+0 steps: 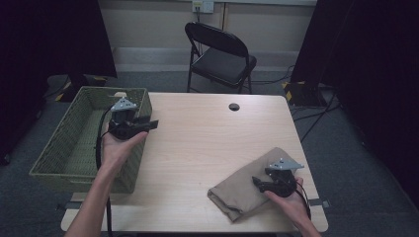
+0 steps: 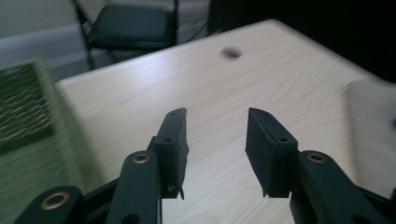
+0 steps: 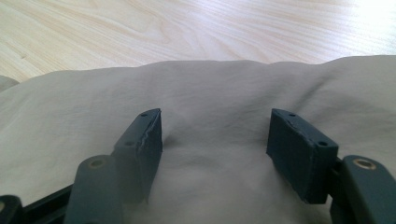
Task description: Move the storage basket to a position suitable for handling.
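In the high view, the left hand-held gripper (image 1: pixel 148 124) is held up over the near right rim of a green woven basket (image 1: pixel 52 148), its jaws pointing out across the bare wooden worktop (image 1: pixel 207 148). Well off to its right and nearer the person, the right hand-held gripper (image 1: pixel 258 181) rests on a folded tan cloth (image 1: pixel 236 190), which lies at the near right corner of the worktop. A black folding chair (image 1: pixel 222 57) stands beyond the far edge.

In the left gripper view, the jaws of the left hand-held gripper (image 2: pixel 215 140) stand apart with nothing between them, and only wood grain lies under them. The basket (image 2: pixel 23 112) is a blur off to the left of the jaws, a round cable hole (image 2: pixel 231 52) sits ahead, and the cloth (image 2: pixel 373 121) is a pale blur far to the right.

In the right gripper view, the right hand-held gripper (image 3: pixel 215 140) has its jaws apart, set down against the cloth (image 3: pixel 210 93). The fabric bulges in a soft ridge ahead of and between them. Whether the pads pinch any fold I cannot tell; the jaws look simply spread on the surface. Bare worktop (image 3: pixel 187 28) runs beyond the cloth.
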